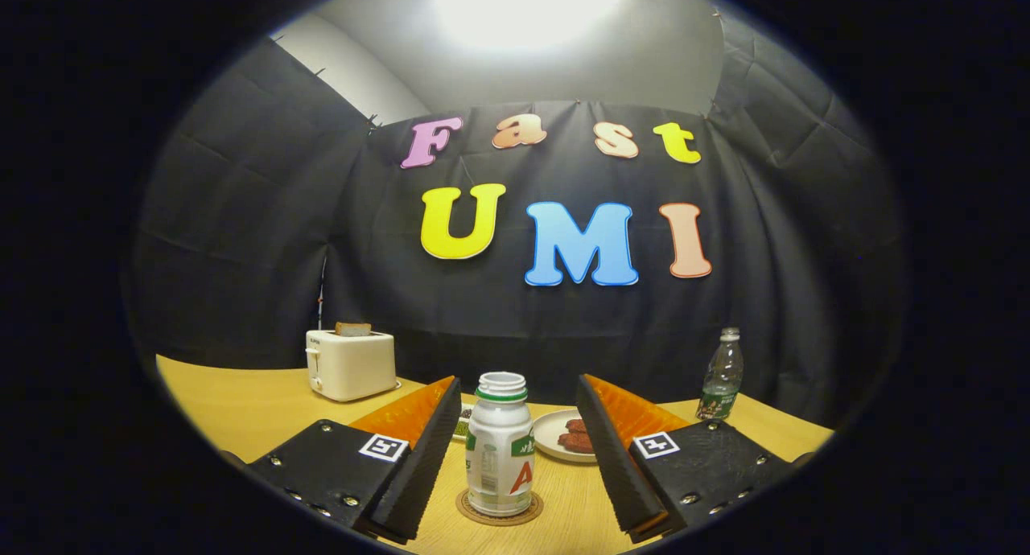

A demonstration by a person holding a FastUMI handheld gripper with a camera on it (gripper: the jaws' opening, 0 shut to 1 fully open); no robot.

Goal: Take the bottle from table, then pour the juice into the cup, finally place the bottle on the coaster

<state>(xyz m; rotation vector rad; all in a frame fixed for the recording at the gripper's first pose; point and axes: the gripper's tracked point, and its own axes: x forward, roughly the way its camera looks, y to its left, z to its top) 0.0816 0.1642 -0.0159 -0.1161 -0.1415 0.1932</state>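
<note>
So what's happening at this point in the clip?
A person's handheld gripper is open, its fingers standing on either side of a white juice bottle without touching it. The bottle is upright, uncapped, and sits on a round coaster on the wooden table. Beyond it are a plate of food, a toaster and a clear water bottle.

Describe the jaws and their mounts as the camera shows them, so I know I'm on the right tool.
The gripper has two long wedge-shaped jaws whose inner faces are ribbed. Each sits on a flat black block fastened with small silver screws, and each block carries a square black-and-white marker tag. No cables are visible. The jaws stand open on either side of the white bottle, not touching it.
</note>
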